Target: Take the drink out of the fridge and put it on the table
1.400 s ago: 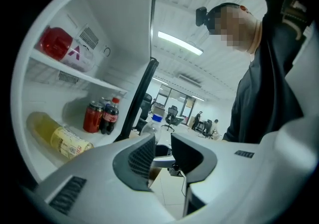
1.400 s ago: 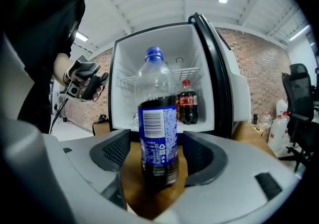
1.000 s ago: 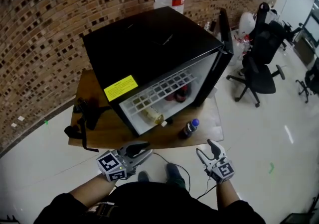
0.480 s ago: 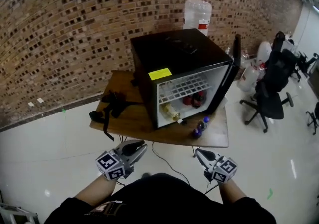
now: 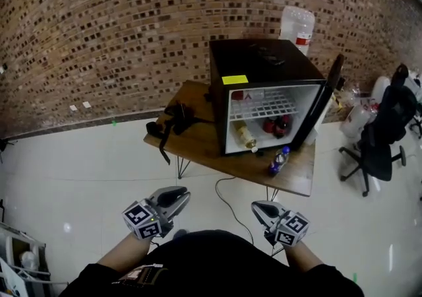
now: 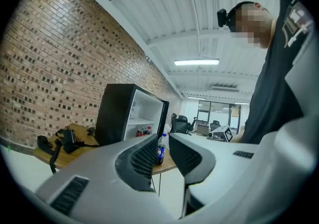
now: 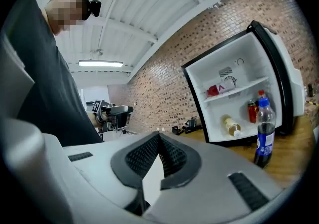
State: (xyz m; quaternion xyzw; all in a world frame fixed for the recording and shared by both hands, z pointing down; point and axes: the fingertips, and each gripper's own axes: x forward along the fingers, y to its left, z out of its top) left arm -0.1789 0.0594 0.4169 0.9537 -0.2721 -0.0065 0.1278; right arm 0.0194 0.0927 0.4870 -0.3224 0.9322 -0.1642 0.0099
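— We have backed away since a second ago. The black mini fridge with its door open (image 5: 257, 58) and the wooden desk (image 5: 198, 147) beneath it now sit well ahead of us. Our right claw (image 5: 257, 206) has gone from wide apart to fully closed, with nothing in it.

— And our left claw (image 5: 179, 195)?

— Its jaws stand slightly apart, and it is empty as well.

— Where is the drink?

— The dark cola bottle with the blue cap (image 5: 279, 160) stands upright on the desk, just in front of the open fridge and near the desk's front edge. It lies ahead and to our right, well apart from both claws and nearer the right one.

— Then we judge the task done. If we reached again, the right claw should go, closing across the bottle's upright axis.
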